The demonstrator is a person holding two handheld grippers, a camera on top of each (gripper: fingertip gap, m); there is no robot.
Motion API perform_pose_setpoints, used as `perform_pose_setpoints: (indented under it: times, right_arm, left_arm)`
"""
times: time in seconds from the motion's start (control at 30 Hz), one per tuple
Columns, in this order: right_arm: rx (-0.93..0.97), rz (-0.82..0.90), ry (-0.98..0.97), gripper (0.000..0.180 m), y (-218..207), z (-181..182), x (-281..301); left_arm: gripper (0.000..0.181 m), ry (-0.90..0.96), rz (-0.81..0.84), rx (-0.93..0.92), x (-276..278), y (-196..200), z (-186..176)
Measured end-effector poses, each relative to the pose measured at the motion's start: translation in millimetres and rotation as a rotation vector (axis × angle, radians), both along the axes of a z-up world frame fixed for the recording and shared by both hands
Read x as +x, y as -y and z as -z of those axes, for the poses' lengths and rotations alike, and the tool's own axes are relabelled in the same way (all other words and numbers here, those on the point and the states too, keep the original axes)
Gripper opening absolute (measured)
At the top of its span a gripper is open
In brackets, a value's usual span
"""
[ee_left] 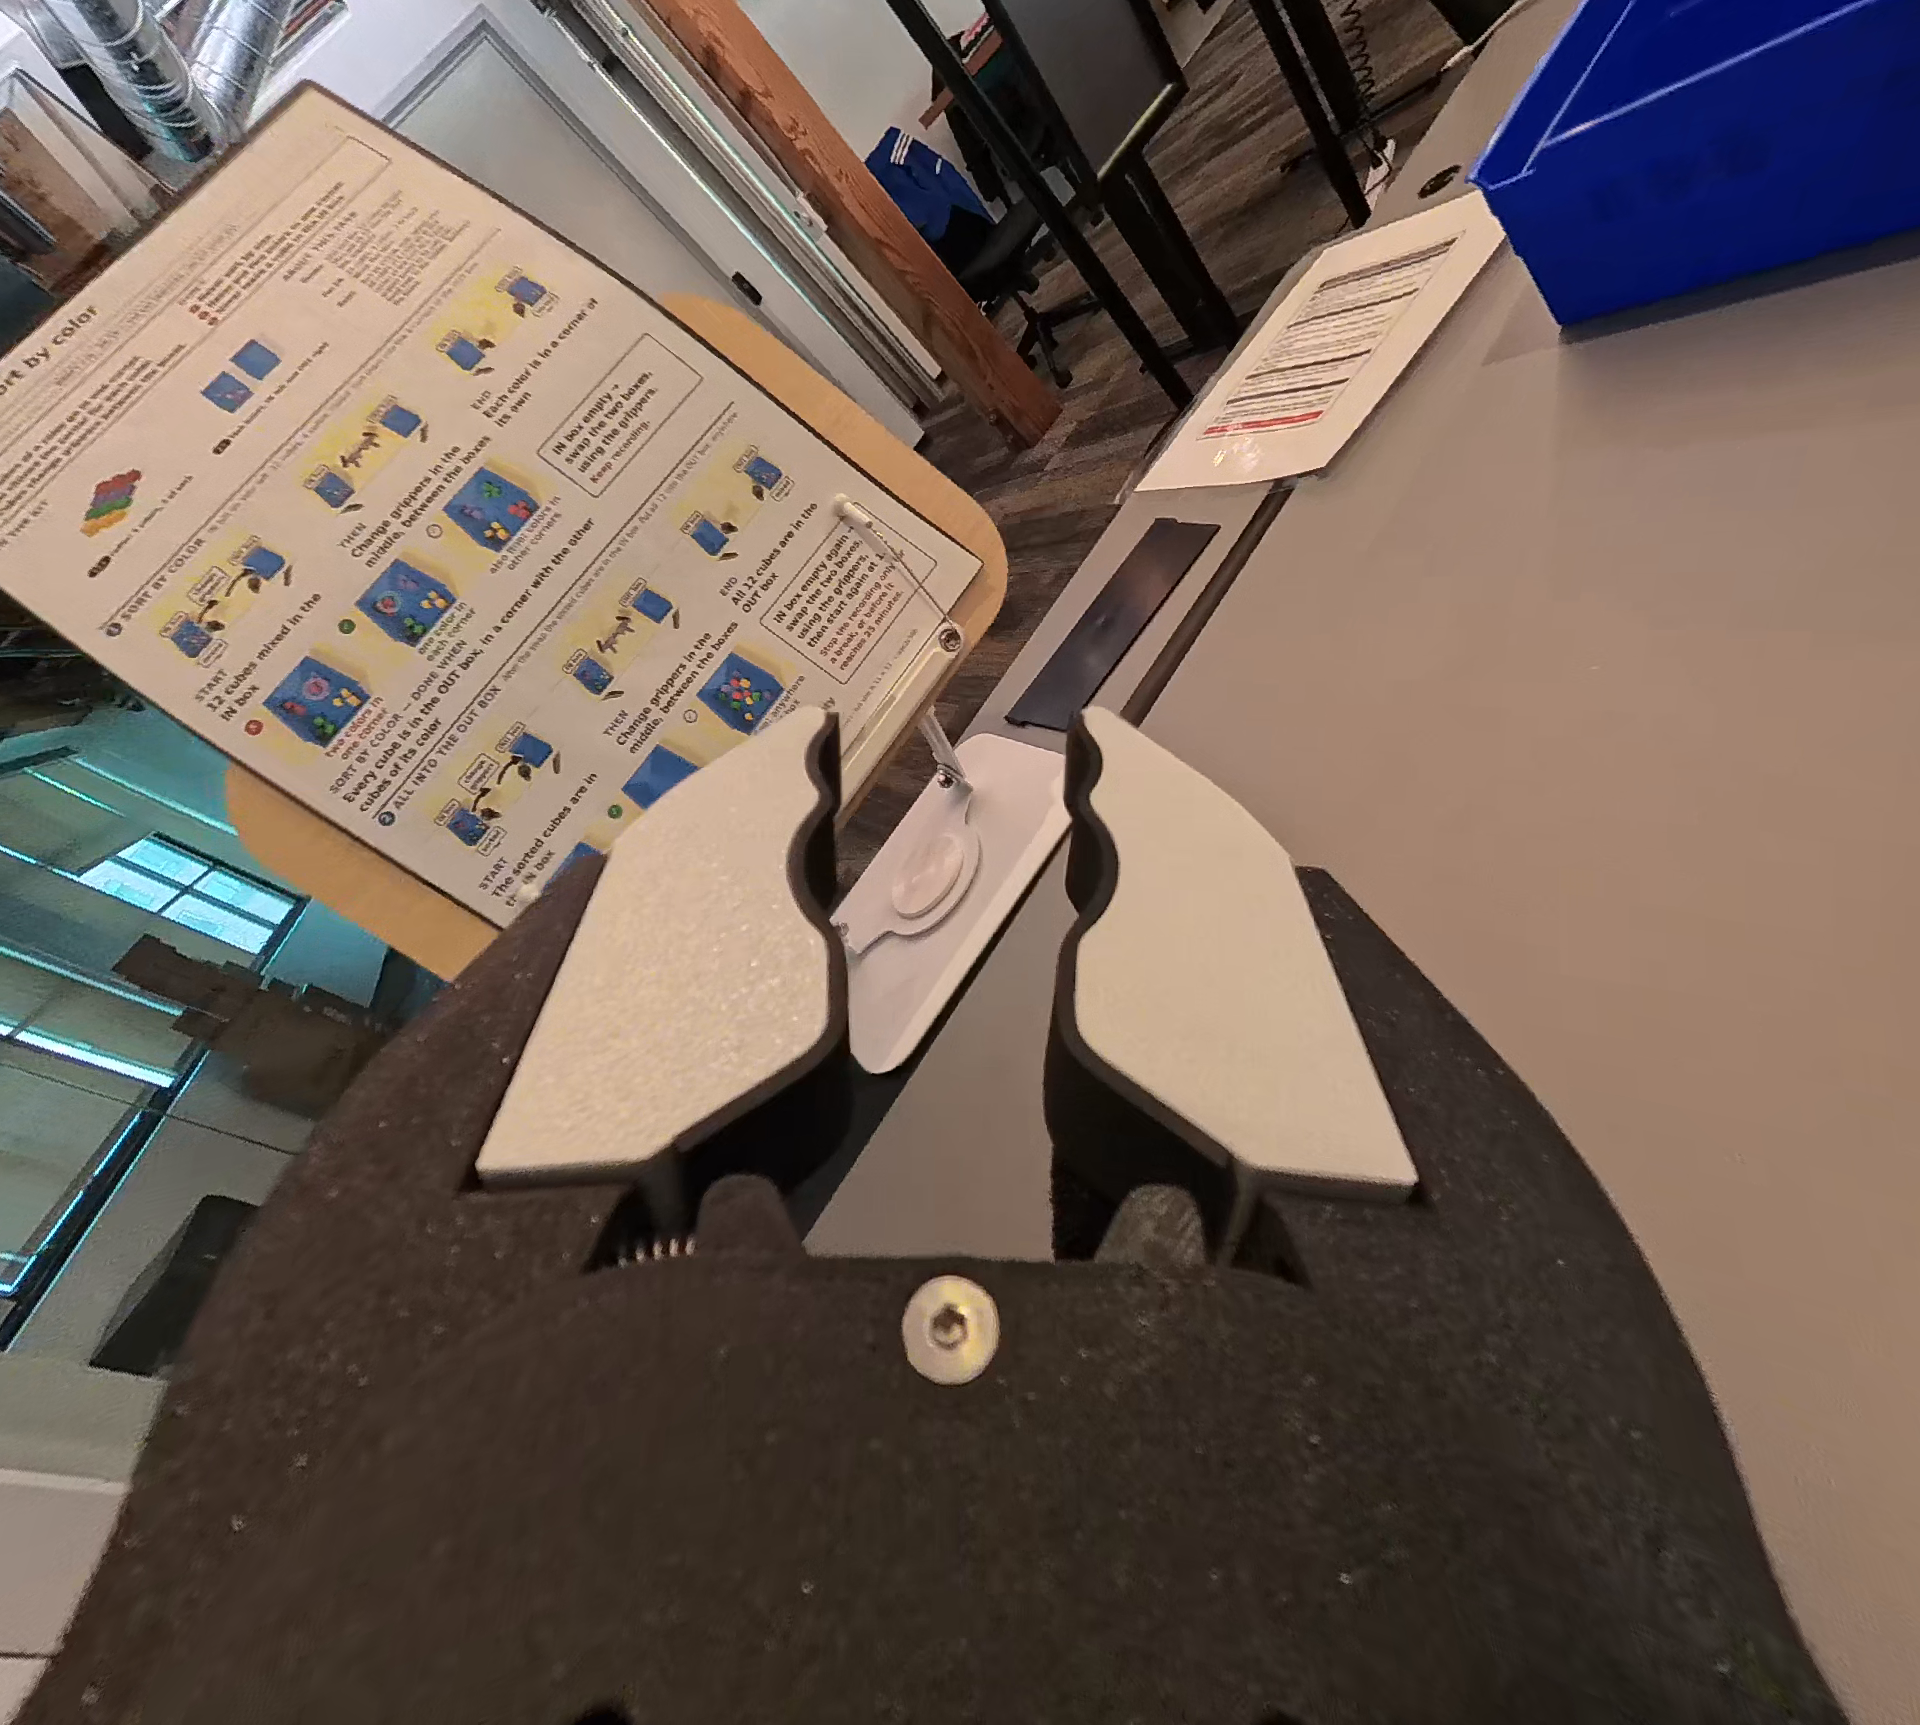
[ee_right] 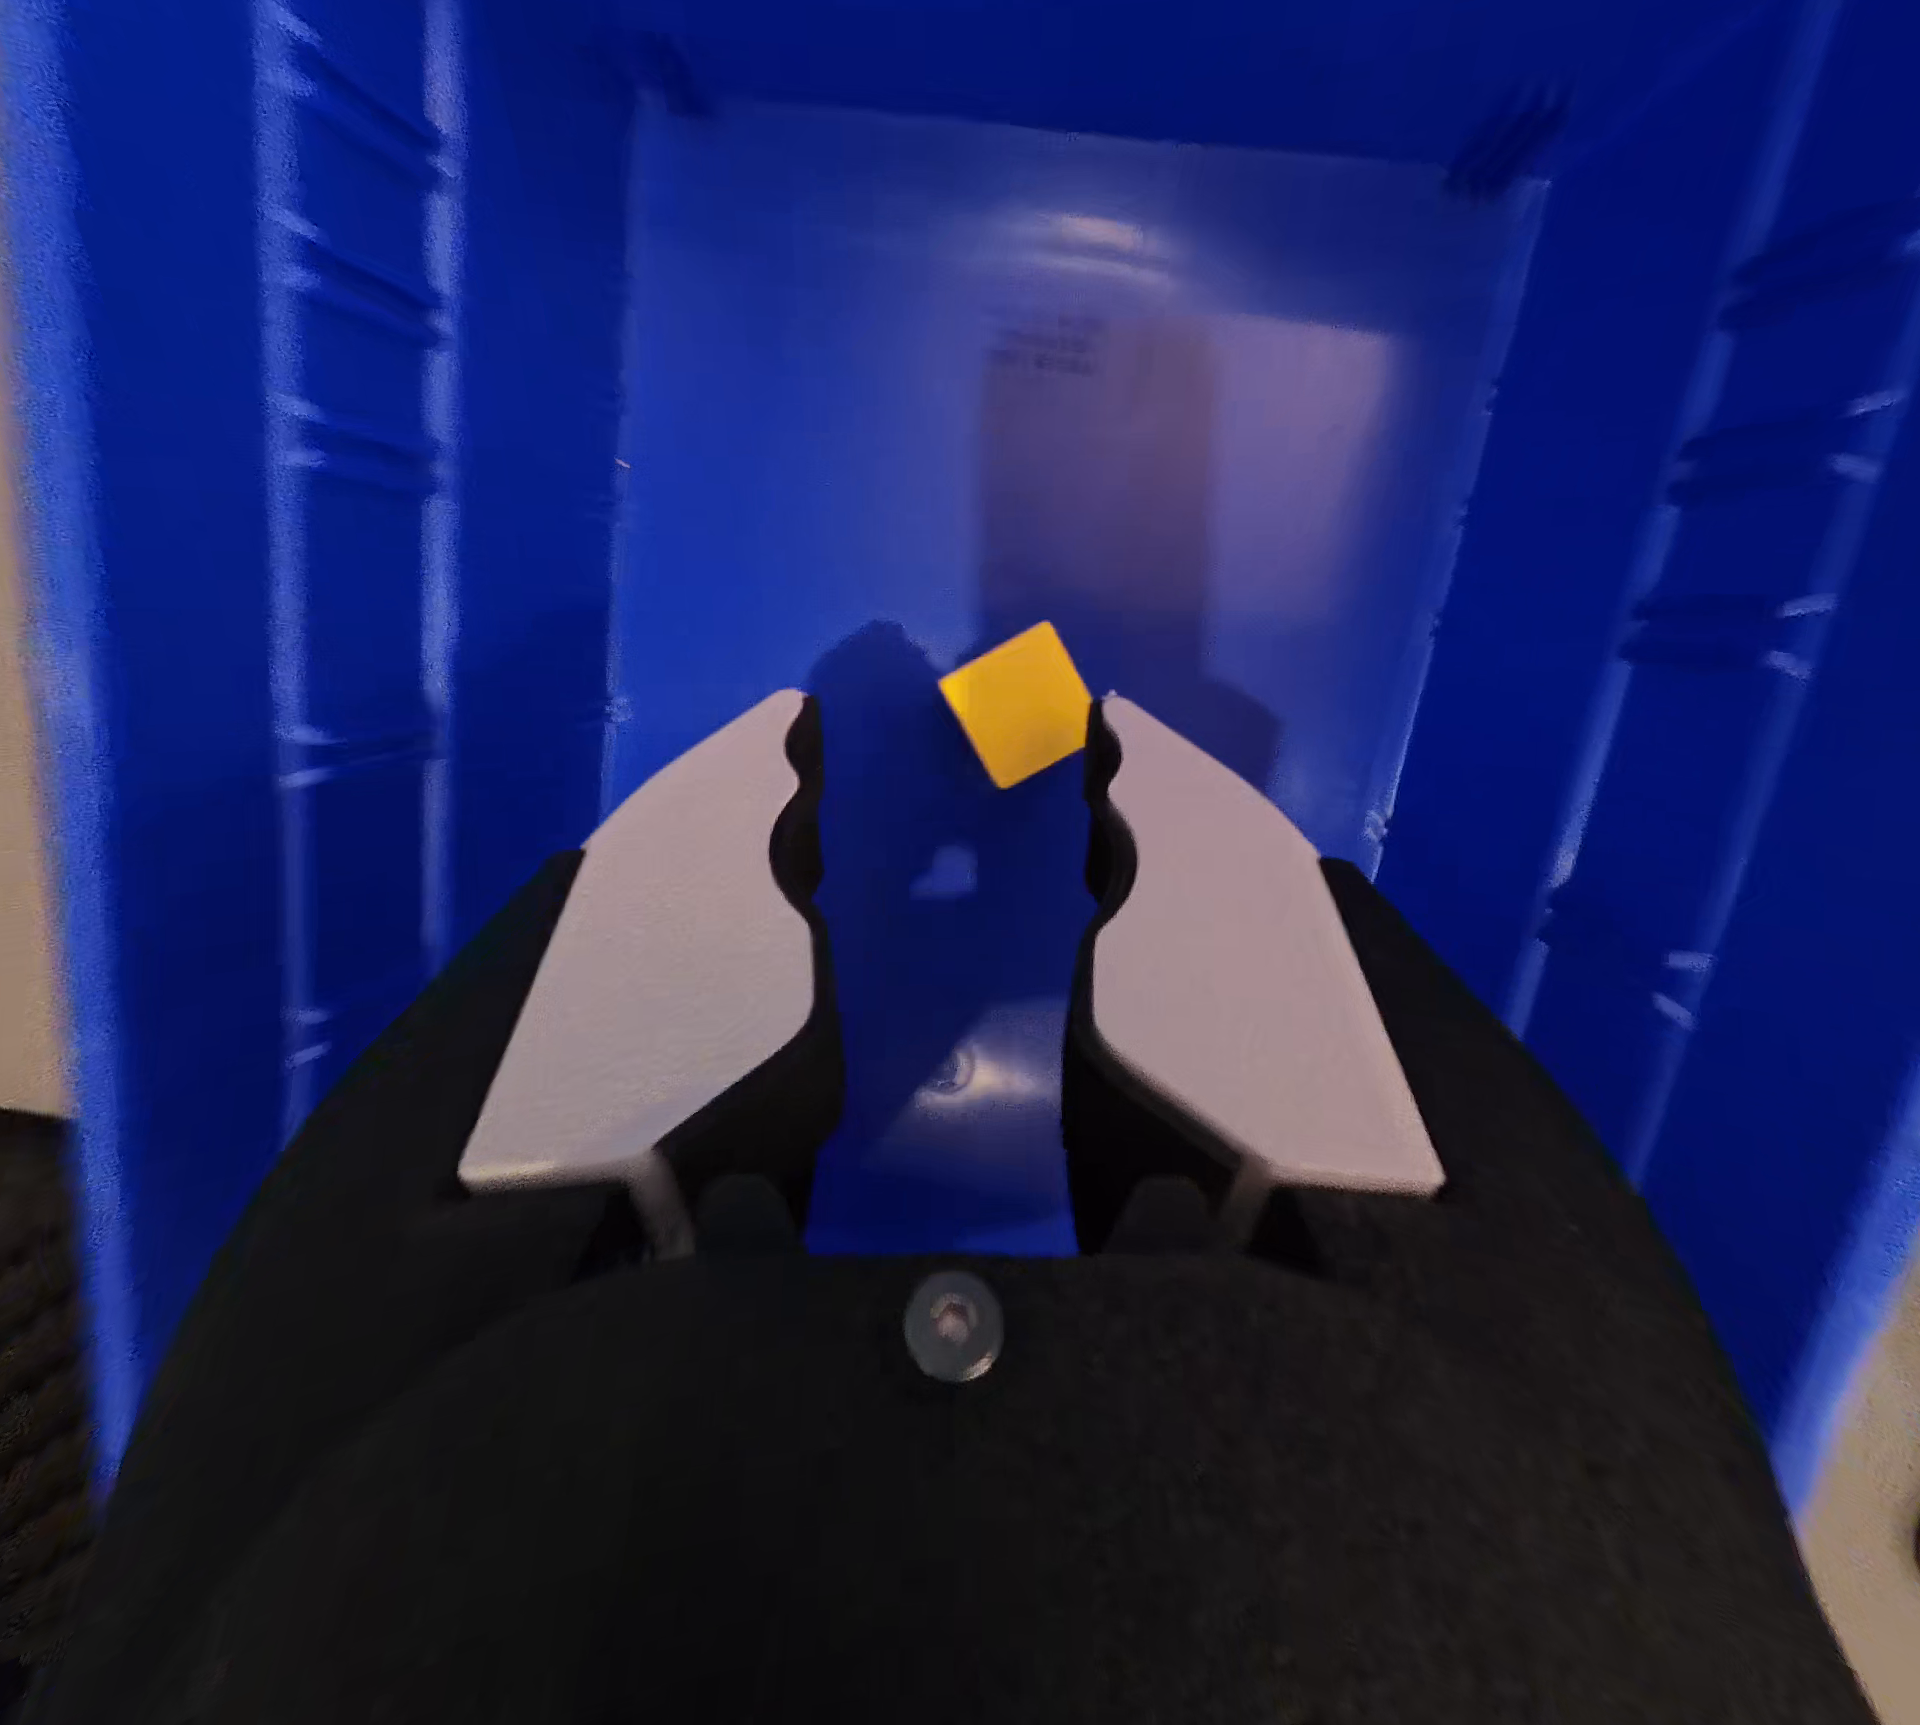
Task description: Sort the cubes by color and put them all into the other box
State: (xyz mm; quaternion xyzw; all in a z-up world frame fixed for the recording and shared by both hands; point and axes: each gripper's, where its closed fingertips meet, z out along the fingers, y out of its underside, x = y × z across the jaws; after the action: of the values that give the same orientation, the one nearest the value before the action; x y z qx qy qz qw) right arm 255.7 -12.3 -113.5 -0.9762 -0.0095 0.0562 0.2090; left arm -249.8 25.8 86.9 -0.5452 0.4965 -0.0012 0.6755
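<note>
Right gripper (ee_right: pixel 951 709), jaws apart, over box (ee_right: pixel 353 428); yellow cube (ee_right: pixel 1016 705) just ahead, beside its right fingertip; left gripper (ee_left: pixel 951 740) apart, empty, aimed elsewhere.

Blue box (ee_left: pixel 1704 148) cut off at two o'clock, inside hidden. Board (ee_left: pixel 416 553) cropped at nine o'clock. Bin walls (ee_right: pixel 343 449) blurred.

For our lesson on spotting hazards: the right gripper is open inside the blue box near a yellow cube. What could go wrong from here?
1. The yellow cube sits off-centre by one finger of the right gripper; closing may knock it aside.
2. The picture is blurred, so the gripper may strike the blue box.
</note>
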Motion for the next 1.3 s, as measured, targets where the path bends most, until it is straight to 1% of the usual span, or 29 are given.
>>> perform_pose_setpoints:
  times: [0.07,0.1,0.17,0.23,0.3,0.33,0.4,0.47,0.5,0.53,0.57,0.63,0.7,0.73,0.77,0.8,0.83,0.87,0.9,0.97,1.03,1.07,1.13,1.2,1.23,1.3]
  right_arm:
    - [0.117,0.014,0.026,0.05,-6.2,-34.8,-7.9]
    - [0.195,0.026,0.042,0.051,-10.1,-59.6,-14.6]
    - [0.389,0.038,0.074,0.054,-17.2,-120.3,-37.1]
    - [0.615,0.024,0.073,0.054,-20.2,-185.9,-74.5]
    - [0.812,-0.018,-0.022,0.054,-17.9,-240.5,-125.9]
    - [0.898,-0.057,-0.087,0.054,-15.5,-260.2,-153.9]
    - [1.023,-0.183,-0.195,0.052,-10.0,-279.7,-209.2]
    - [1.062,-0.341,-0.24,0.044,-6.4,-273.8,-252.7]
    - [1.051,-0.407,-0.229,0.041,-9.4,-269.6,-264.7]
    - [0.999,-0.423,-0.204,0.041,-14.8,-263.8,-267.2]
    - [0.965,-0.396,-0.174,0.041,-21.2,-258.8,-263.1]
    - [0.947,-0.37,-0.131,0.041,-29.2,-250.3,-256.6]
    - [0.895,-0.375,-0.14,0.042,-31.8,-239.2,-255.4]
    - [0.868,-0.372,-0.137,0.043,-32.7,-234.0,-253.3]
    - [0.852,-0.367,-0.124,0.044,-33.7,-230.4,-250.3]
    - [0.845,-0.359,-0.111,0.045,-34.6,-227.8,-246.8]
    - [0.838,-0.349,-0.105,0.045,-35.2,-225.9,-243.1]
    - [0.832,-0.341,-0.105,0.045,-35.5,-224.8,-239.9]
    - [0.832,-0.335,-0.111,0.045,-35.6,-224.3,-237.4]
    - [0.837,-0.326,-0.131,0.045,-35.6,-223.5,-233.7]
    - [0.832,-0.308,-0.144,0.045,-36.0,-221.4,-228.7]
    - [0.828,-0.297,-0.144,0.045,-36.3,-220.0,-225.8]
    - [0.815,-0.283,-0.139,0.045,-36.1,-216.8,-221.1]
    - [0.802,-0.283,-0.138,0.046,-35.3,-214.2,-219.0]
    - [0.797,-0.284,-0.135,0.045,-35.1,-213.4,-218.0]
    - [0.789,-0.283,-0.127,0.046,-35.4,-212.4,-216.0]
  left_arm:
    - [0.04,0.024,-0.011,0.002,-5.5,-1.2,-6.7]
    - [0.04,0.037,-0.015,-0.002,-8.2,-1.9,-9.3]
    - [0.039,0.067,-0.017,-0.024,-12.2,-4.0,-12.1]
    - [0.039,0.095,-0.026,-0.054,-15.9,-8.9,-11.3]
    - [0.039,0.114,-0.047,-0.087,-19.9,-16.1,-7.1]
    - [0.038,0.119,-0.062,-0.1,-22.4,-20.2,-4.5]
    - [0.038,0.119,-0.091,-0.115,-28.0,-27.8,0.5]
    - [0.037,0.11,-0.124,-0.108,-36.6,-33.8,1.7]
    - [0.037,0.1,-0.144,-0.087,-43.3,-36.0,-1.8]
    - [0.036,0.089,-0.176,-0.061,-53.5,-38.5,-7.9]
    - [0.036,0.079,-0.215,-0.038,-67.1,-40.7,-15.9]
    - [0.035,0.072,-0.288,-0.017,-102.6,-44.0,-33.3]
    - [0.025,0.084,-0.389,-0.052,-153.0,-52.5,-44.0]
    - [0.023,0.088,-0.448,-0.103,-183.1,-59.0,-42.7]
    - [0.025,0.092,-0.513,-0.176,-215.6,-66.3,-36.2]
    - [0.033,0.096,-0.591,-0.262,-250.8,-74.2,-25.2]
    - [0.04,0.106,-0.676,-0.35,-287.5,-82.2,-10.6]
    - [0.042,0.131,-0.75,-0.435,-321.6,-89.6,6.6]
    - [0.041,0.178,-0.794,-0.527,-349.7,-96.0,26.9]
    - [0.033,0.315,-0.83,-0.749,-390.5,-104.0,71.7]
    - [0.03,0.435,-0.867,-0.961,-418.1,-105.5,109.6]
    - [0.03,0.477,-0.876,-1.029,-426.2,-105.5,123.0]
    - [0.03,0.488,-0.937,-1.062,-443.0,-107.9,141.7]
    - [0.032,0.388,-1.057,-1.028,-463.7,-110.3,155.9]
    - [0.037,0.338,-1.122,-1.019,-472.8,-111.4,162.0]
    - [0.039,0.271,-1.225,-1.015,-484.7,-114.6,171.1]
